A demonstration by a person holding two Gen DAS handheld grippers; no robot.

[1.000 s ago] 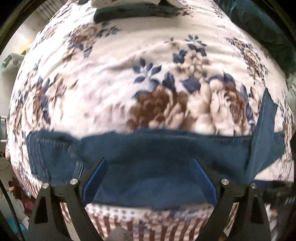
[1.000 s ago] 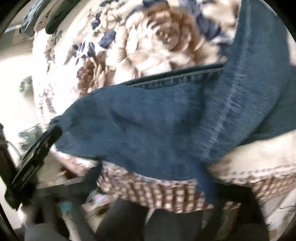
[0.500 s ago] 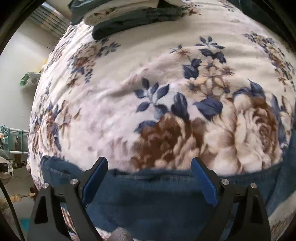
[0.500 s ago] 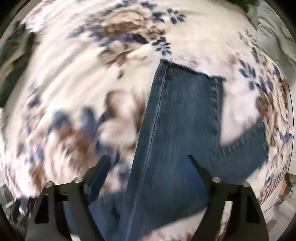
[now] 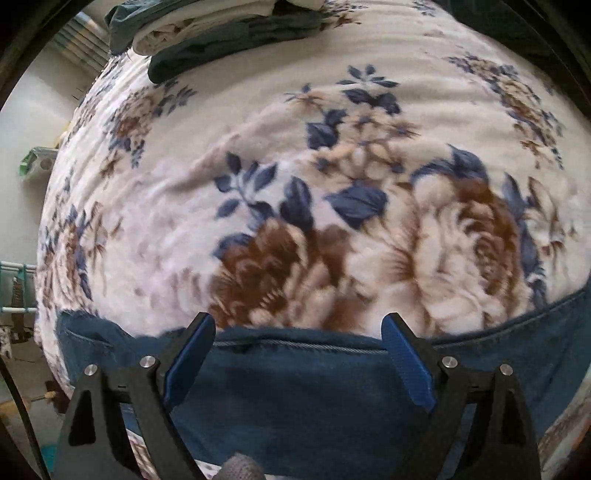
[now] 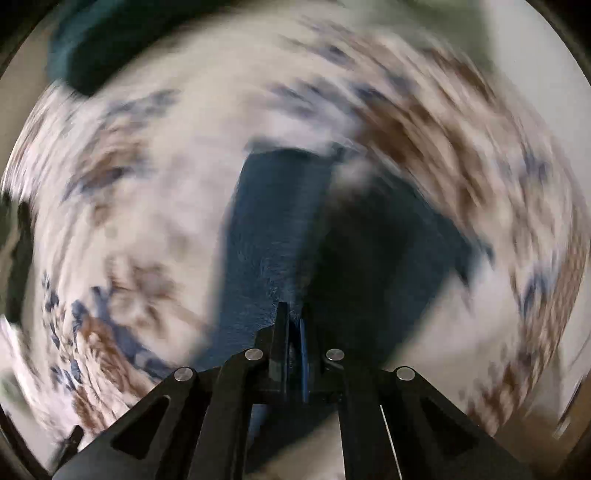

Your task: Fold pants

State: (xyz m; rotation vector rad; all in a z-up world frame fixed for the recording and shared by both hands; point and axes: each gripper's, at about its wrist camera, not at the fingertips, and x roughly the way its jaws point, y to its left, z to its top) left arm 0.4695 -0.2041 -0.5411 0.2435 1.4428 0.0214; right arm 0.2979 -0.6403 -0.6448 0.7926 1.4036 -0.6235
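Dark blue jeans (image 5: 295,387) lie across the near edge of a floral blanket (image 5: 258,129). In the left wrist view my left gripper (image 5: 299,321) hangs open over the jeans' top seam, its blue pads (image 5: 188,354) wide apart and pressing on nothing. The right wrist view is heavily blurred. There my right gripper (image 6: 294,308) points down, and its jaws are closing tight together on a raised ridge of the jeans (image 6: 266,229). The denim slopes away on both sides of the fingertips.
A pile of folded clothes (image 5: 221,26) sits at the far end of the bed. A dark garment (image 6: 110,44) shows at the top left of the right wrist view. The bed's left edge drops to a wire rack (image 5: 14,288) and floor clutter.
The right gripper went from open to shut while it swung and rolled over the pant leg. The left gripper moved forward and lower over the jeans, still open.
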